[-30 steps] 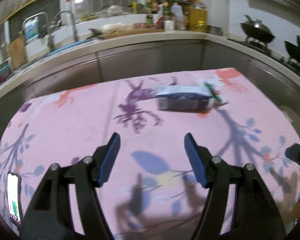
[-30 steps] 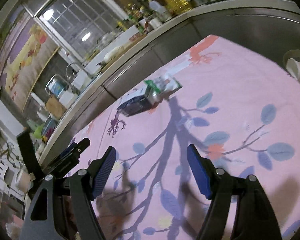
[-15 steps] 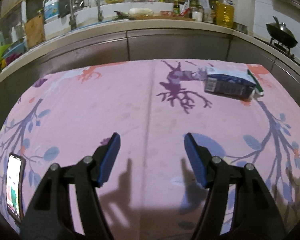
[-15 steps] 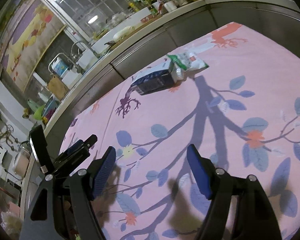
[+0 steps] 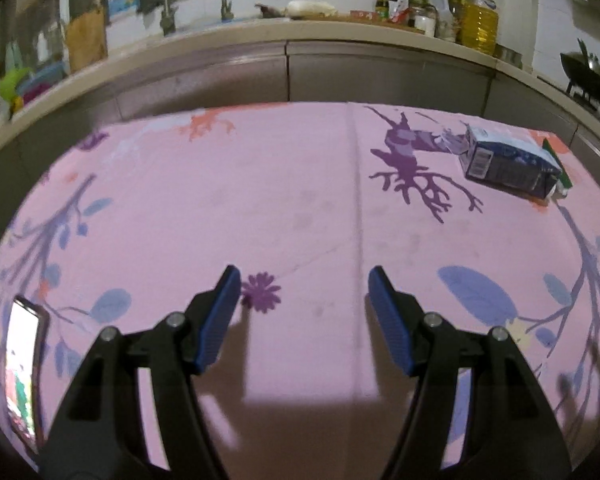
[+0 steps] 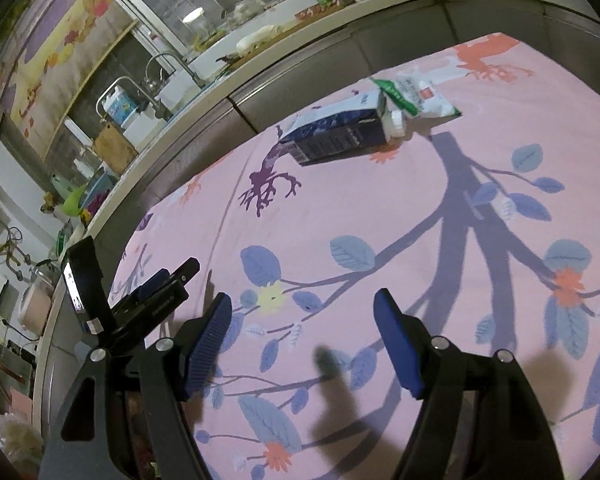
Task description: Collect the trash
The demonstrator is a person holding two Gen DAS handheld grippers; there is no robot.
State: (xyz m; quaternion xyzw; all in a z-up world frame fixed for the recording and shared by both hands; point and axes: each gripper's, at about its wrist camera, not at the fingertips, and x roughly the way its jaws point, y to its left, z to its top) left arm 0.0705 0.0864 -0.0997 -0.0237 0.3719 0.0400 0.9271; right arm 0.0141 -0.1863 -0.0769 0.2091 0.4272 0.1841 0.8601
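My left gripper point(image 5: 303, 300) hung over the pink floral tablecloth point(image 5: 300, 208) with its blue-padded jaws spread apart and nothing between them, only bare cloth and a small purple flower print just beside the left pad. My right gripper point(image 6: 302, 320) was likewise released, jaws wide, empty, over a printed branch with blue leaves.

The trash lay at the far side of the table, well apart from both grippers: a dark blue and white milk carton point(image 5: 510, 162) was tipped on its side, barcode end facing my left camera. In the right view the same carton point(image 6: 340, 134) lay with its white cap end toward a crumpled white and green plastic wrapper point(image 6: 416, 98), which touched or sat just beside it; I could not tell which.

A phone point(image 5: 22, 372) with its screen lit lay at the near left edge of the cloth in the left view. In the right view I could see the left gripper's body point(image 6: 148, 304) off to the left, carrying a lit screen. Behind the table ran a kitchen counter point(image 5: 284, 32) with taps, bottles and a yellow oil jug point(image 5: 480, 24).
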